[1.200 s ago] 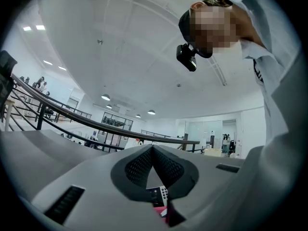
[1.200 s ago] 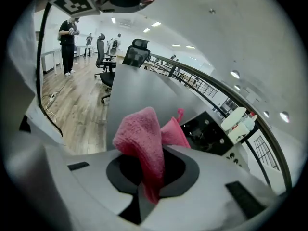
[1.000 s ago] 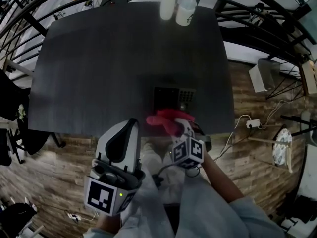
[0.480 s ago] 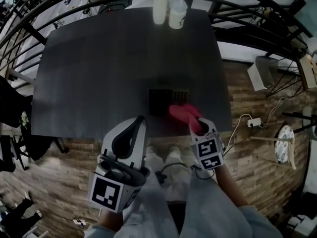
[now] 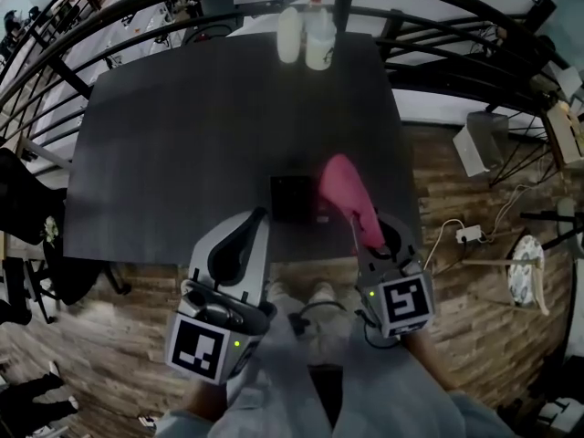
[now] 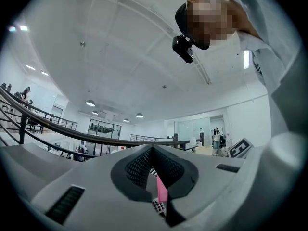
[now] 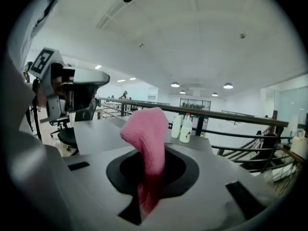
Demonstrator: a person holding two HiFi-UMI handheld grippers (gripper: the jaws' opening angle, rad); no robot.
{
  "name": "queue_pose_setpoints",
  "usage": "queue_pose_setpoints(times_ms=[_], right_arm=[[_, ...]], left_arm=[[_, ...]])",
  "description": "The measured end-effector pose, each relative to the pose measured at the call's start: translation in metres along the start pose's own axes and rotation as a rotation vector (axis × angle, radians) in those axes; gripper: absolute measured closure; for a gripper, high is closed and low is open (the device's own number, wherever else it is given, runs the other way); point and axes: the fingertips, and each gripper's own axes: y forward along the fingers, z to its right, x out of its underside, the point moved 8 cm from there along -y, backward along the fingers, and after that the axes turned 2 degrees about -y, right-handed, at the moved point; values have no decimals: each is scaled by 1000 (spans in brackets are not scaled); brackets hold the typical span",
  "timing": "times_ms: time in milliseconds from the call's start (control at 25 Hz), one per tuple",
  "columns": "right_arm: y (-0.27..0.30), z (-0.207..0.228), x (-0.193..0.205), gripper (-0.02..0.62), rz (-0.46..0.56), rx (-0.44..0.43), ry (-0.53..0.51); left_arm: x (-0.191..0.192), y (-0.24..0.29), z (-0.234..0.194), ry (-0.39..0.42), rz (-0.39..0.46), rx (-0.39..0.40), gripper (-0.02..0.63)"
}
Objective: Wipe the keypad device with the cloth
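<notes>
The right gripper point(image 5: 368, 237), clamped on the pink cloth point(image 5: 345, 190), is lifting it clear of the keypad device point(image 5: 292, 199) after sweeping rightward across it; the left gripper point(image 5: 255, 219), jaws together and empty, is hovering near-left of the device; another pass seems likely.

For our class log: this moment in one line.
right claw: shut on pink cloth; left claw: shut, empty; keypad device: at table edge

A dark table point(image 5: 182, 144) is seen standing on a wooden floor point(image 5: 91, 336). A keypad device point(image 5: 292, 199) is laid near its front edge, and two white bottles point(image 5: 288, 35) are set side by side at the far edge.
</notes>
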Motion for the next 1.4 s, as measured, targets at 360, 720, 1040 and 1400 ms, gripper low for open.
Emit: queue_pose_setpoints(times_ms=[360,720,1040,1400], right_arm=[[-23,-3,-59,554,232,47,27],[-35,-4,-86,554,350,33,-15],[-37,-6,-90,554,343,-5,-60],[-40,-11,-88,554,327,-30,-81]], left_arm=[[-17,-1,5,73,41,-5,606],[-29,0,17,143,76,9,606],[-31,0,23,142,69,2,606],[-29,-3,27,134,64,-1,606]])
